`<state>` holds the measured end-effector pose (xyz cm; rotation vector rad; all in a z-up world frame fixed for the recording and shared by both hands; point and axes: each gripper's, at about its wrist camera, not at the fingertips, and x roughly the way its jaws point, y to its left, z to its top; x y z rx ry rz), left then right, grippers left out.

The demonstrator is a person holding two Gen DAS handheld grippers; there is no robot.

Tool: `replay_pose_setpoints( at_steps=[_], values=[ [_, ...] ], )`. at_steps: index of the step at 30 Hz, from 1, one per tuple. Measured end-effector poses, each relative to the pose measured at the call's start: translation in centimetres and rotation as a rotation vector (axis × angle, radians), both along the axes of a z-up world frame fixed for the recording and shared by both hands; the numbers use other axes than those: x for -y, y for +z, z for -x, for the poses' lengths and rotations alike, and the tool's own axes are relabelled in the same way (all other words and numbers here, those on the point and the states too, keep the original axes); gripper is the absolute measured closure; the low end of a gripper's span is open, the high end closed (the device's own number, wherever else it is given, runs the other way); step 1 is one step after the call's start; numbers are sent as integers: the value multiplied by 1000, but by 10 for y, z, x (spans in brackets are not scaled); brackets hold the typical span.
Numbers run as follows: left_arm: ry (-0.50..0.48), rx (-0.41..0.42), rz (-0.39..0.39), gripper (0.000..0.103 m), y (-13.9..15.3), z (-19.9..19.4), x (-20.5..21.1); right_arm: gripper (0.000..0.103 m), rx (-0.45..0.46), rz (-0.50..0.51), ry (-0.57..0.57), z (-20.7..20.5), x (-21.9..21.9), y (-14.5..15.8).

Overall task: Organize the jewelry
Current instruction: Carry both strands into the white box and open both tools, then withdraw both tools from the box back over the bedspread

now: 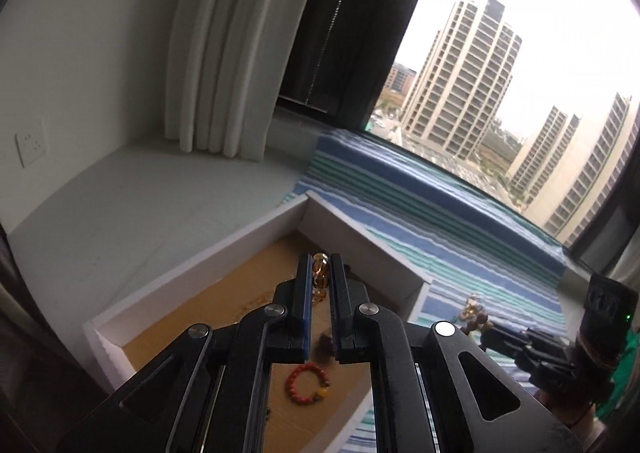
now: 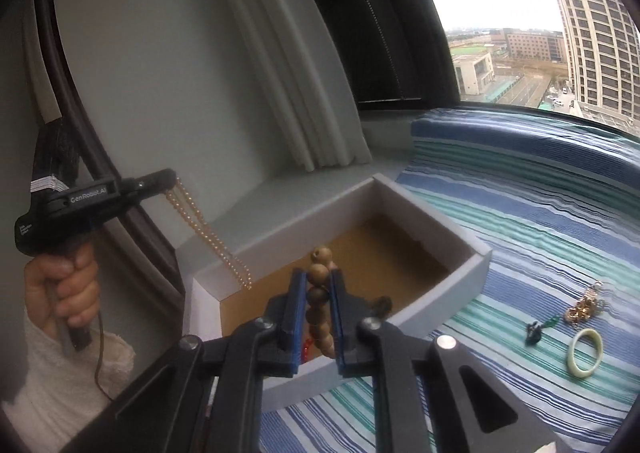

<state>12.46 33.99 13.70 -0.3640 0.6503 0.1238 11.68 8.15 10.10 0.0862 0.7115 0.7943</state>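
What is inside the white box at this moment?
Inside the white box, a red bead bracelet lies on the brown floor, beside a dark item I cannot identify. The left tool, shut on a pearl strand, hides part of the floor.
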Motion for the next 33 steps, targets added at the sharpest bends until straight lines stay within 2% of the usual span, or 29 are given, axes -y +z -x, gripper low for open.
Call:
replay_pose_setpoints(
  at_steps=[5, 8, 11, 14, 15, 16, 17, 18, 19, 21, 23, 24, 25, 30, 33],
  values=[
    [68, -110, 10, 98, -67, -16, -31, 91, -70, 87, 79, -32, -79, -40],
    [99, -175, 39, 98, -108, -25, -47, 91, -108, 144, 77, -51, -118, -71],
    [120, -228, 32, 97, -141, -29, -58, 91, -112, 204, 58, -60, -145, -97],
    [151, -275, 0, 94, -160, -26, -61, 87, -137, 225, 23, -62, -151, -113],
    [158, -283, -2, 84, -162, -23, -62, 77, -142, 218, 6, -62, -148, -115],
    [160, -283, 1, 65, -164, -20, -62, 65, -141, 208, -3, -60, -144, -115],
    [166, -278, -1, 54, -163, -15, -61, 61, -133, 202, -9, -56, -138, -114],
    [175, -267, -14, 39, -162, -10, -61, 53, -117, 204, -17, -52, -133, -112],
    [181, -256, -31, 34, -160, -5, -57, 49, -99, 210, -27, -49, -126, -110],
    [177, -242, -55, 32, -153, 4, -49, 49, -64, 220, -48, -40, -111, -107],
    [167, -230, -57, 30, -147, 14, -39, 40, -29, 235, -81, -30, -91, -105],
    [160, -219, -58, 28, -144, 19, -32, 32, -6, 234, -100, -23, -79, -104],
    [147, -210, -60, 26, -141, 24, -23, 29, 17, 233, -122, -16, -66, -104],
    [38, -150, -97, 18, -124, 43, 38, 26, 88, 257, -230, 18, 12, -120],
    [-51, -120, -113, 14, -117, 48, 82, 26, 93, 303, -323, 38, 69, -141]
  ],
)
